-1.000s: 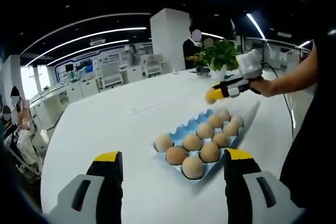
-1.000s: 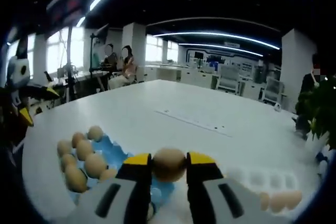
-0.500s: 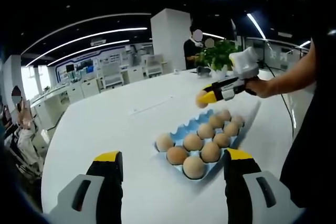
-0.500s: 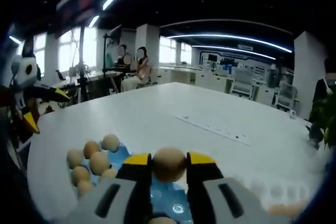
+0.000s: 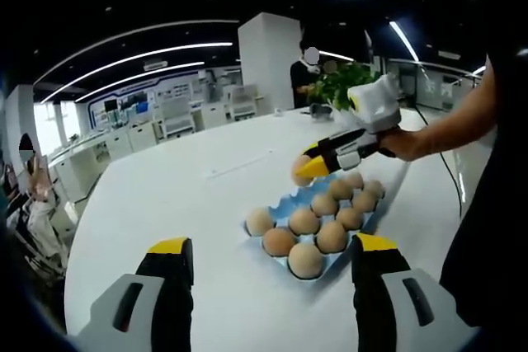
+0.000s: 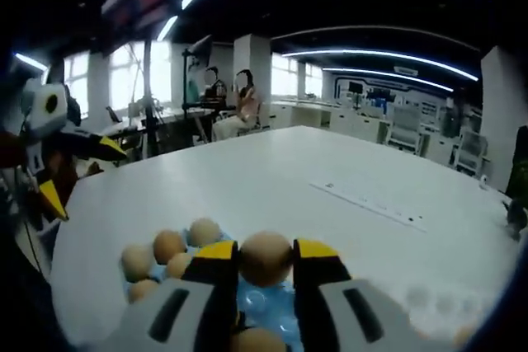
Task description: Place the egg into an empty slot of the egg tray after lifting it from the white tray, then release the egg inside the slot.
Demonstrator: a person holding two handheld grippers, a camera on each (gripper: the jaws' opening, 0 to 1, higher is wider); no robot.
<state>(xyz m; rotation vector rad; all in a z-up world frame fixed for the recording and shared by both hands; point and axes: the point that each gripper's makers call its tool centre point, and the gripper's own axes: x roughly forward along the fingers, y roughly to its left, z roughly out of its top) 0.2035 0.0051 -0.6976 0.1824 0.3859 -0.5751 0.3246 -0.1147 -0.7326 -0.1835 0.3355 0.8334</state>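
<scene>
We hold an egg [image 6: 265, 258] in the right gripper [image 6: 265, 263] above the blue egg tray [image 6: 266, 309].
Its jaws pinch the egg; below, our jaws hide most of the tray, so we cannot pick out the free slot. The left gripper [image 5: 272, 260] hangs with jaws spread and empty, near the egg tray [image 5: 285, 205] on the white table [image 5: 165, 195].

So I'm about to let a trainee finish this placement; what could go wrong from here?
1. The egg sits between just the tips of the right tongs, above the blue egg tray; a slip could drop it onto the eggs already seated.
2. Most slots look filled, so lowering into the wrong spot could knock an egg.
3. The left tongs are open and apart from the tray, so nothing steadies it.
</scene>
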